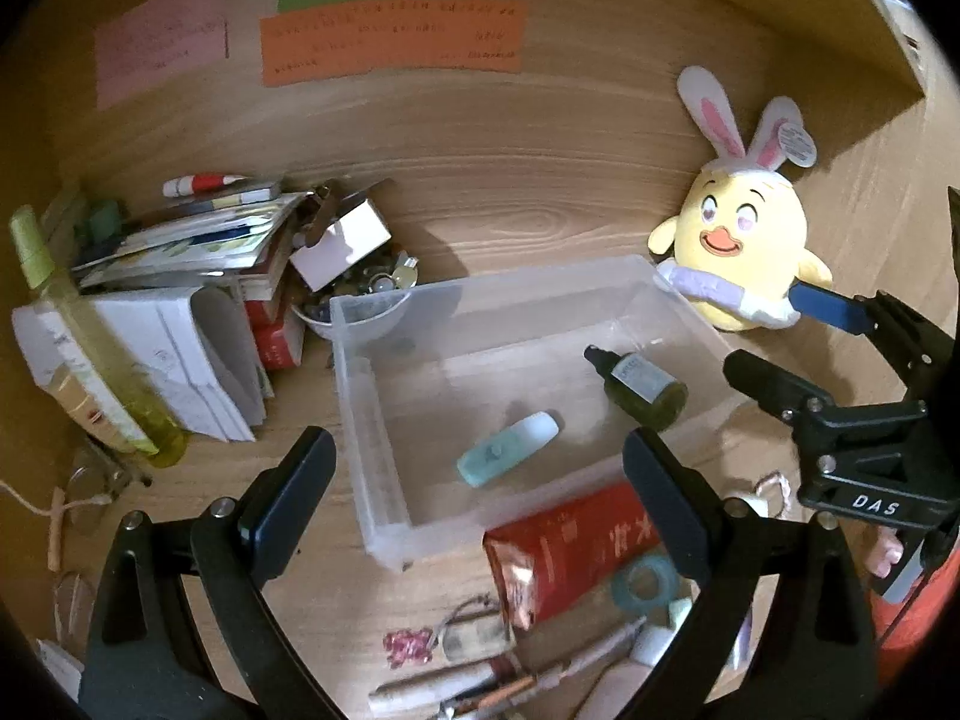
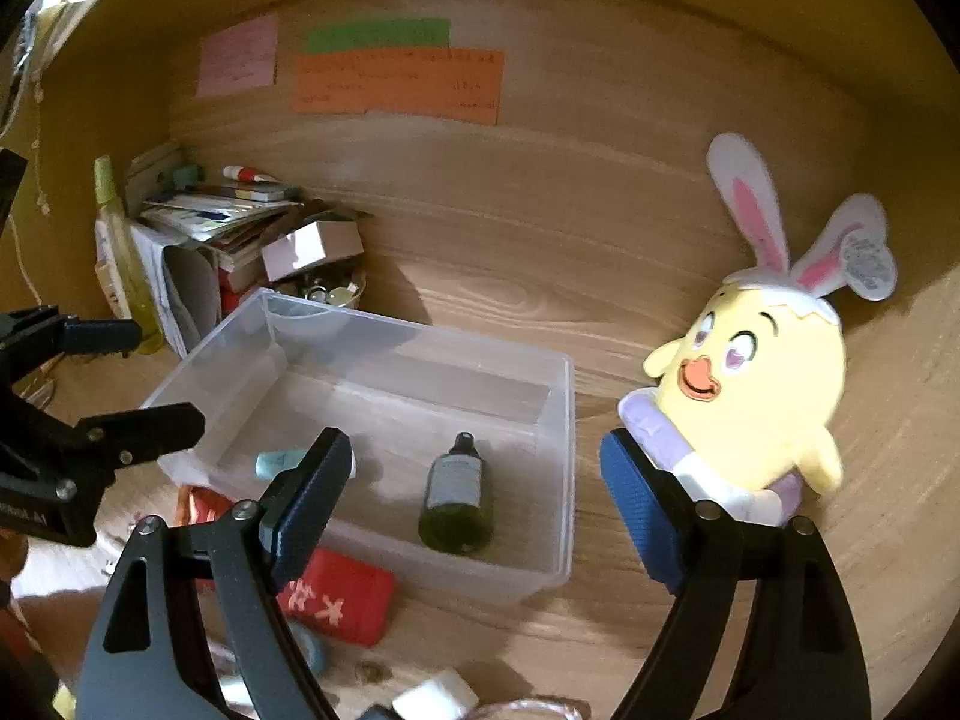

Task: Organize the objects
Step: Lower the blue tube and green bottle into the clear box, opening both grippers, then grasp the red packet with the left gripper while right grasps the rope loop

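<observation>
A clear plastic bin [image 1: 372,420] [image 2: 558,450] sits on the wooden desk. Inside it lie a dark green spray bottle [image 1: 645,390] [image 2: 456,492] and a teal tube with a white cap [image 1: 510,447] [image 2: 279,462]. My left gripper [image 1: 474,462] hovers above the bin's near side, open, with nothing between its pads. My right gripper [image 2: 477,450] hangs open over the bottle end of the bin, holding nothing. In front of the bin lie a red pouch [image 1: 570,546] [image 2: 342,600], a teal tape roll [image 1: 645,582] and several pens [image 1: 480,678].
A yellow chick plush with bunny ears [image 1: 744,246] [image 2: 756,396] stands right of the bin. At the left are stacked books [image 1: 198,240], a tall yellow-green bottle [image 1: 90,348] and a bowl of trinkets [image 1: 360,312]. Glasses [image 1: 90,492] lie near the left edge.
</observation>
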